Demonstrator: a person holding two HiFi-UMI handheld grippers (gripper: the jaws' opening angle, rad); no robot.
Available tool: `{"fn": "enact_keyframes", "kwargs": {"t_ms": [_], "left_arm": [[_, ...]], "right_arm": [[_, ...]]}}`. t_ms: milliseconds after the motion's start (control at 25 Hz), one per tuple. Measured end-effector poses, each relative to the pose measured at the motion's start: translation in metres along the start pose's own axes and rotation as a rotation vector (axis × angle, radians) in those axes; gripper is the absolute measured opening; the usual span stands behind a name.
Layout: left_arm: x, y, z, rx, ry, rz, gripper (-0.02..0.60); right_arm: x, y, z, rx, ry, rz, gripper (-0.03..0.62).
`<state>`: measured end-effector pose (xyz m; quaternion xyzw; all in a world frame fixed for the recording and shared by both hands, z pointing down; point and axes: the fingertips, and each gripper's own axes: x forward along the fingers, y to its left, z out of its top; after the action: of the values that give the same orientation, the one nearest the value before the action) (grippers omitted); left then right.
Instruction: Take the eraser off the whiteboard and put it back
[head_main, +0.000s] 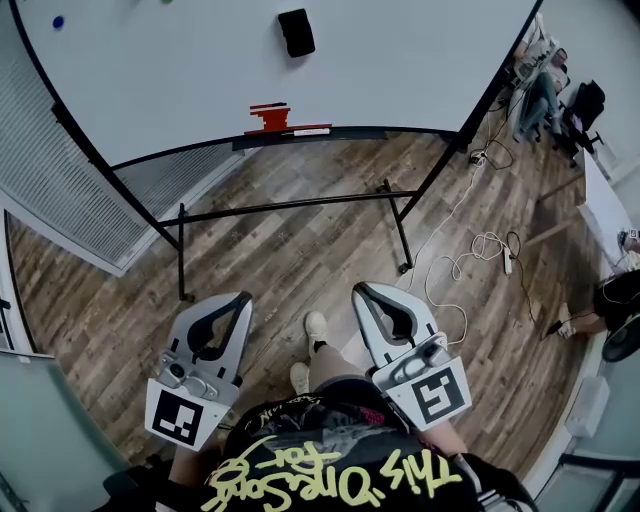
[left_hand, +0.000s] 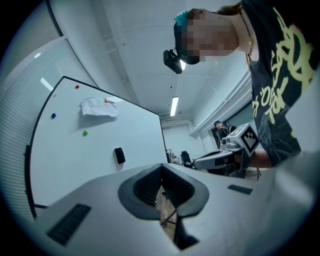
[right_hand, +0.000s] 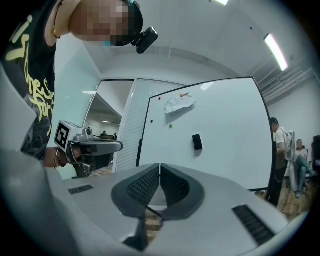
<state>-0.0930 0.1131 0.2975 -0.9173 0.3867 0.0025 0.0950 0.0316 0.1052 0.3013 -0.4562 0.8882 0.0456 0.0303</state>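
Left gripper (head_main: 244, 297) and right gripper (head_main: 360, 289), fingers (right_hand: 145, 187) together, face eraser (head_main: 296, 32) on whiteboard (head_main: 180, 70).

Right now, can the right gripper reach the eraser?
Probably not yet. The right gripper is shut and held by the person's body, well short of the eraser on the whiteboard. Nothing seems to block the way, so stepping closer should do.

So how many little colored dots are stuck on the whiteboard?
4: a red dot top left, a blue dot below it, a green dot under the paper, an orange dot on the paper. None look hidden.
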Motion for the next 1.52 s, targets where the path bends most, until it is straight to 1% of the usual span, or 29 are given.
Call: {"fn": "enact_keyframes", "kwargs": {"t_ms": [240,560,1040,1520], "left_arm": [[0.004,0.006,-0.001,-0.002,-0.008,0.011,0.006],[0.019,0.023,-0.007,0.003,0.005,0.031,0.006],[0.065,0.061,-0.013,0.019,-0.002,0.047,0.008],[0.107,0.1,-0.019,0.027,0.006,0.053,0.006]], "right_arm": [[0.006,-0.003,-0.002,-0.003,0.002,0.007,0.011],[0.032,-0.017,-0.002,-0.001,-0.017,0.027,0.011],[0.078,-0.059,-0.002,-0.009,-0.033,0.035,0.011],[0.126,-0.094,-0.005,-0.01,-0.027,0.051,0.011]]}}
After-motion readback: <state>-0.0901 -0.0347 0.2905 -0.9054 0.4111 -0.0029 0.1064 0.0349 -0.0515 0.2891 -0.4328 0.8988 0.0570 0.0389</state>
